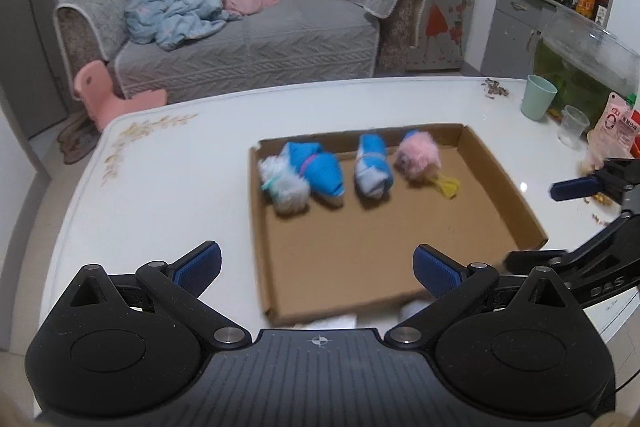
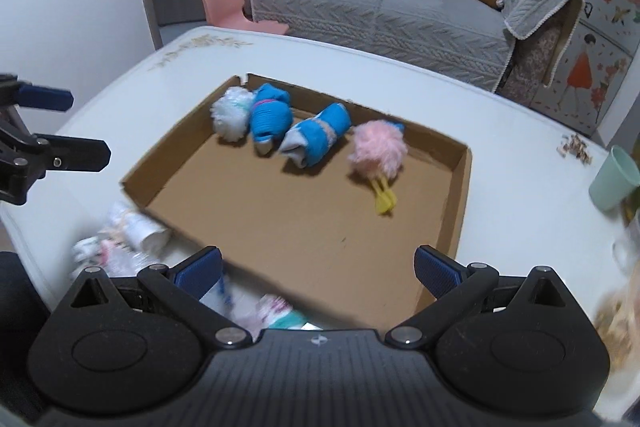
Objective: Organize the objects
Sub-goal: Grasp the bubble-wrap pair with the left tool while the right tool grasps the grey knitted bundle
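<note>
1. Both grippers have their fingers spread wide with nothing between them: the left gripper (image 1: 318, 269) over the near left edge of the cardboard tray (image 1: 504, 183), the right gripper (image 2: 318, 269) at its near side.
2. Four rolled sock bundles lie in a row along the tray's far wall: white fluffy (image 1: 285, 187), blue (image 1: 322, 169), blue-grey (image 1: 373, 171), pink fluffy (image 1: 418, 159).
3. More loose socks (image 2: 132, 231) lie blurred on the white table (image 1: 160, 187), just outside the tray's near edge.
</note>
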A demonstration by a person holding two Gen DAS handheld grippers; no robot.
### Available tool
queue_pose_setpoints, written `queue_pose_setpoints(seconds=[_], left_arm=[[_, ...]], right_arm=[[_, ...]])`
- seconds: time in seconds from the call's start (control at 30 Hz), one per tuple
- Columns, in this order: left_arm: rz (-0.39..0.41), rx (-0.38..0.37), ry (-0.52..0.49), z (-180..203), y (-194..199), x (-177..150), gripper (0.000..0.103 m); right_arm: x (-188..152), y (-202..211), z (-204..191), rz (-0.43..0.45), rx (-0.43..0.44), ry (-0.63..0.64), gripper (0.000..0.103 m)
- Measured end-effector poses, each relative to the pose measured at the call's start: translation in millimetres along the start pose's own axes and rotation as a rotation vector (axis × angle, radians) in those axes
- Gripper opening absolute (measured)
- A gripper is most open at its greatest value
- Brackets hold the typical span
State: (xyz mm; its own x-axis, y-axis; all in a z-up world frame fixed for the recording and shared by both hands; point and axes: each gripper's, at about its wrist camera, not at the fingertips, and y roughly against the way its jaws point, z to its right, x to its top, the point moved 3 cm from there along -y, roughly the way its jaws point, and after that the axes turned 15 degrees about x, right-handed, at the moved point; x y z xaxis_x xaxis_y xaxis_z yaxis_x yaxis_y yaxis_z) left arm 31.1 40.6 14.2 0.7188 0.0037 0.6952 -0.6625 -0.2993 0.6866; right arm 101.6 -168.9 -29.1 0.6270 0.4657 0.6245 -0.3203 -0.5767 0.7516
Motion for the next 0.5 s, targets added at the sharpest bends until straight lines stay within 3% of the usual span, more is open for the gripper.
queue_pose_setpoints(seconds=[0.27,0.4,0.5], left_arm=[[-0.026,0.016,0.082,-12.9,6.9,-85.5,0.103],[-0.069,-0.011,0.132,-8.3,-4.8,-127.7,0.103],[-0.109,-0.024,0.142,-2.7,-17.0,-138.6,0.102]], right_arm=[[-66.6,18.8,-37.0,0.141,0.049,0.109,0.102],[-106.6,1.7,-63.2,0.162,0.048,0.251,0.102],[-120.4,-10.7,-76.5,0.157,0.02,0.341,0.1]])
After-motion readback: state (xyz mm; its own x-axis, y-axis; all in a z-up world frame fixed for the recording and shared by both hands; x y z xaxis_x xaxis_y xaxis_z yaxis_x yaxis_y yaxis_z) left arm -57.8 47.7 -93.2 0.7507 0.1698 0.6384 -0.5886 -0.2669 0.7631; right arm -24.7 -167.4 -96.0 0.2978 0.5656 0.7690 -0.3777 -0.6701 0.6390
